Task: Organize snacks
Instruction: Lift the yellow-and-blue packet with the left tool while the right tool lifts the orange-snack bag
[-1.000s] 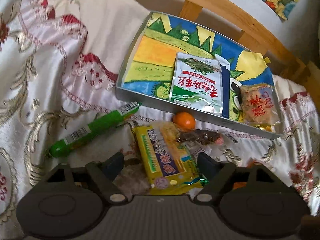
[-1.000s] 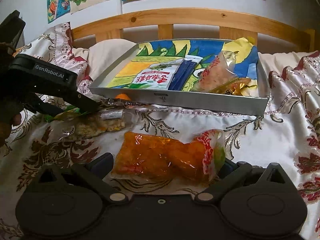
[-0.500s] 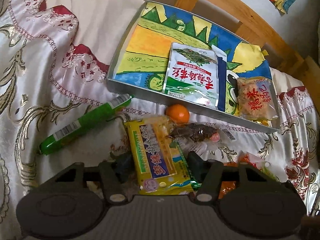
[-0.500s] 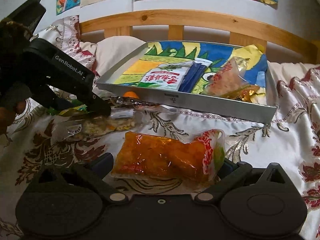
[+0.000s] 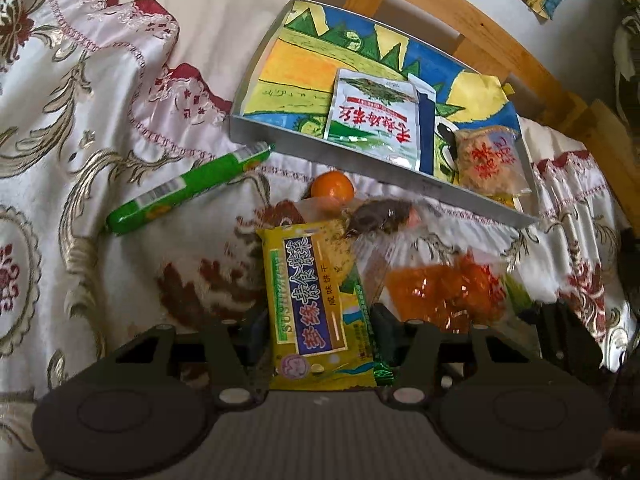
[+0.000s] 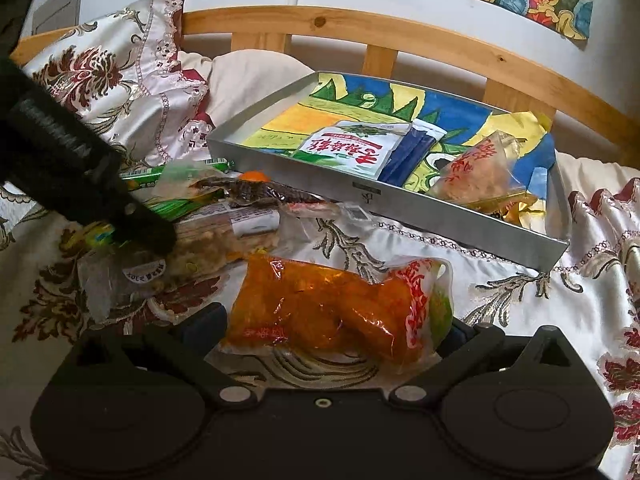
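My left gripper (image 5: 318, 332) is closing, and its pads press the sides of a yellow biscuit packet (image 5: 316, 300) over the bedspread. In the right wrist view the same gripper (image 6: 160, 236) reaches in from the left, above a clear packet of nuts (image 6: 208, 248). My right gripper (image 6: 336, 328) holds a wide orange snack bag (image 6: 332, 308) between its fingers. Behind stands a grey metal tray (image 5: 360, 168) lined with a coloured drawing. In it lie a green-and-white pouch (image 5: 372, 124), a dark blue sachet (image 5: 426, 136) and a clear bag with red writing (image 5: 490, 160).
A green tube (image 5: 188, 192), a small orange fruit (image 5: 332, 188) and a dark wrapped snack (image 5: 380, 212) lie on the patterned bedspread in front of the tray. A cream pillow (image 6: 248, 76) and the wooden headboard (image 6: 360, 28) stand behind it.
The left gripper's jaws narrowed onto the yellow packet and drew it back from the fruit. The right gripper rolled, so the tray looks tilted, with the orange bag still between its fingers.
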Demonstrator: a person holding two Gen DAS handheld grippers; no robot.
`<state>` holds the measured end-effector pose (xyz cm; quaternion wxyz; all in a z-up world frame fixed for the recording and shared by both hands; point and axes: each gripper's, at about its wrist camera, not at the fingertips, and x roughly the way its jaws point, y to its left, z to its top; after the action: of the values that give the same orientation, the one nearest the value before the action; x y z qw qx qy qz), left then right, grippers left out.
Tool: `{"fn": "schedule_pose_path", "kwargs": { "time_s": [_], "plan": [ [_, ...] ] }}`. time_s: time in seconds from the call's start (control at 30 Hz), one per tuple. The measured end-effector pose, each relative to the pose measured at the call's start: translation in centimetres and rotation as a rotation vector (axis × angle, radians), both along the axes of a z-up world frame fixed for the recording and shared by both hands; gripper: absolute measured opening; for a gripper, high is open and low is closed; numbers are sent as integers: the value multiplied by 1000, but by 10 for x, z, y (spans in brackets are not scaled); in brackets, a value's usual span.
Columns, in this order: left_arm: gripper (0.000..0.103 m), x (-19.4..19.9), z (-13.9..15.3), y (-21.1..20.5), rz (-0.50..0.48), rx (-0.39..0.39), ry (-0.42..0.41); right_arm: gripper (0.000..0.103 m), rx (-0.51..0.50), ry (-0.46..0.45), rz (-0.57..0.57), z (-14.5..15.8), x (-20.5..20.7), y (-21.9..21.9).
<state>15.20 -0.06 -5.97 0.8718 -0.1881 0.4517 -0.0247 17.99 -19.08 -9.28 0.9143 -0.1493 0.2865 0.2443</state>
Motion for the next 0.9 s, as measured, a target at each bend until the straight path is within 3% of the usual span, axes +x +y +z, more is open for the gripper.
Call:
{"fn": "schedule_pose_path", "kwargs": {
  "time_s": [0.17,0.3,0.43,0.5,0.6,0.9],
  "plan": [
    [60,-3,-1,1,-27,27,-2,102,-26,-2,4,-3,-1,2],
    [71,1,-1,3,-25,24,-4,102,-41,-9,14,-5,0,5],
    [72,7,-4,3,-26,26,6,102,-48,-13,21,-5,1,6],
    [70,6,-5,1,-34,37,3,102,-51,-12,26,-6,2,6],
    [58,2,-5,-1,-43,41,-9,102,-55,-5,30,-7,3,7],
    [56,-12,-4,-2,-30,18,-27,97,-65,3,45,-3,1,6]
  ]
}}
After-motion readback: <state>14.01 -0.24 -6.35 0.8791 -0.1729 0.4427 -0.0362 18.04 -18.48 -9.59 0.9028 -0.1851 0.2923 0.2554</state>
